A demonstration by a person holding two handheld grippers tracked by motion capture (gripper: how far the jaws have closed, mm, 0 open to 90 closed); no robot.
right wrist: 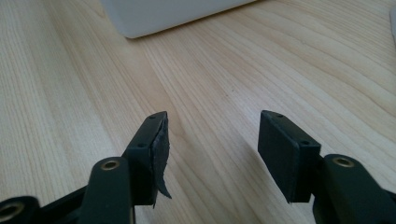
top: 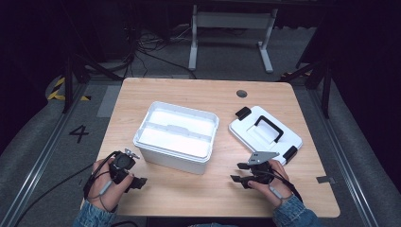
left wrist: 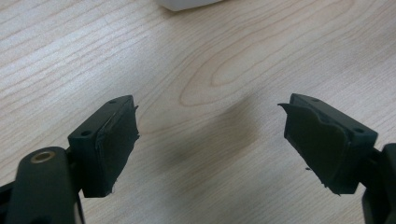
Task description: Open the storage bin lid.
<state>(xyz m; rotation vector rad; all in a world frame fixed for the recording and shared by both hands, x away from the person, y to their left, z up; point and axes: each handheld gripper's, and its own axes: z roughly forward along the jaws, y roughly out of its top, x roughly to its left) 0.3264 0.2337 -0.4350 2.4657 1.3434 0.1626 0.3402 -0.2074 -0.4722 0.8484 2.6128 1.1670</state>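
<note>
An open white plastic box (top: pixel 177 136) with an inner tray stands in the middle of the wooden table (top: pixel 208 196). Its white lid (top: pixel 265 134), with a black handle and black latches, lies flat to the right of it. My left gripper (top: pixel 140 182) rests near the front left edge, open, with nothing between its jaws (left wrist: pixel 210 135). My right gripper (top: pixel 238 172) sits near the front right, below the lid, open and empty as well (right wrist: pixel 212 135). A corner of the box (right wrist: pixel 163 16) shows at the top of the right gripper view.
A round cable hole (top: pixel 241 93) sits at the table's back right. Beyond the table stand a white desk frame (top: pixel 231 33) and loose cables on the floor. Bare wood lies between the two grippers along the front edge.
</note>
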